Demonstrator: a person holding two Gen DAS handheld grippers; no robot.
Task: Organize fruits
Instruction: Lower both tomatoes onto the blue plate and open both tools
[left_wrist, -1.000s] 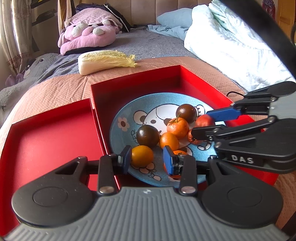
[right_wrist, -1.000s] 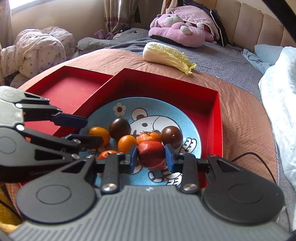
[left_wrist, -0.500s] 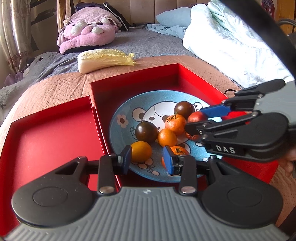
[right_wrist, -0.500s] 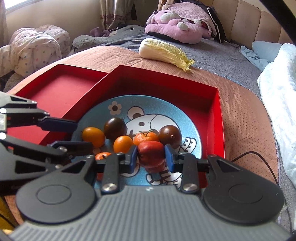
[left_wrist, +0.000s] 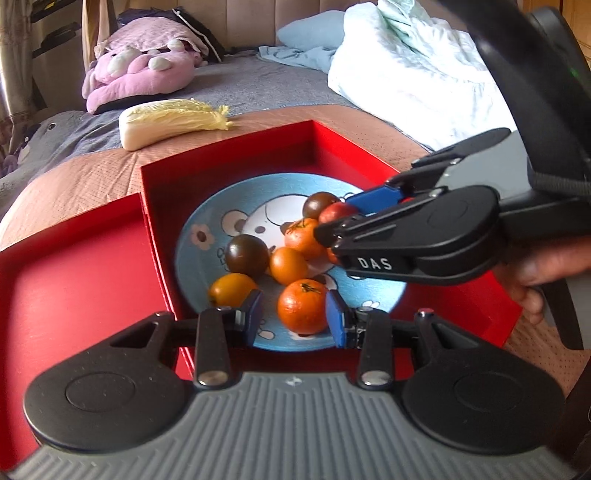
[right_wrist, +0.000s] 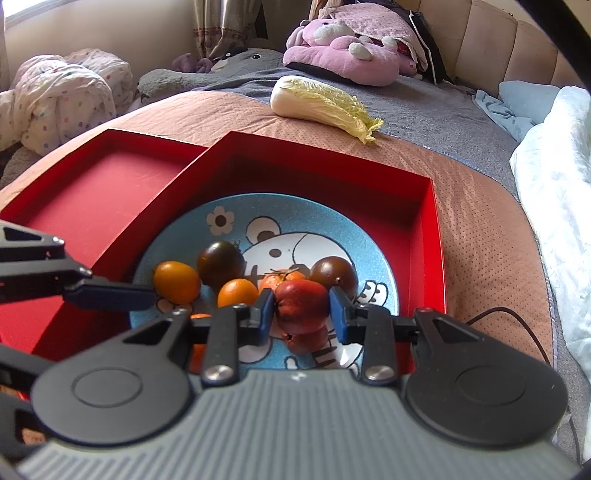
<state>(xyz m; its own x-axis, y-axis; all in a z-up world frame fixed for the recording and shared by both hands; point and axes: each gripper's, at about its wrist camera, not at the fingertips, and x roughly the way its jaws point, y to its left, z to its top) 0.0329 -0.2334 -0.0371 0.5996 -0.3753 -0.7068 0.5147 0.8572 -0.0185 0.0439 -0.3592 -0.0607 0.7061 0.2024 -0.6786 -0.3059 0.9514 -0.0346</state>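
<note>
A blue cartoon plate (left_wrist: 192, 258) (right_wrist: 369, 251) lies in a red box (left_wrist: 229, 155) and carries several small fruits. My right gripper (right_wrist: 301, 310) (left_wrist: 340, 218) is shut on a red fruit (right_wrist: 301, 302) (left_wrist: 338, 212), just above another red one (right_wrist: 308, 339). My left gripper (left_wrist: 294, 315) hovers at the plate's near rim. Its pads stand apart around an orange tangerine (left_wrist: 303, 306), which rests on the plate with a gap on its left. Two dark tomatoes (left_wrist: 246, 254) (left_wrist: 319, 203), a yellow fruit (left_wrist: 232, 288) and two more orange ones (left_wrist: 288, 264) (left_wrist: 301, 238) lie between.
A shallow red lid (left_wrist: 74, 277) (right_wrist: 99, 184) adjoins the box on the left. Behind it lie a napa cabbage (left_wrist: 170, 122) (right_wrist: 321, 99), a pink plush toy (left_wrist: 140, 74) and a white duvet (left_wrist: 424, 74). A black cable (right_wrist: 517, 321) runs right of the box. A person's hand (left_wrist: 535, 273) holds the right gripper.
The left gripper has swung to the right, so the tangerine formerly behind its right pad now sits between the pads. The right gripper keeps its hold on the red fruit in place.
</note>
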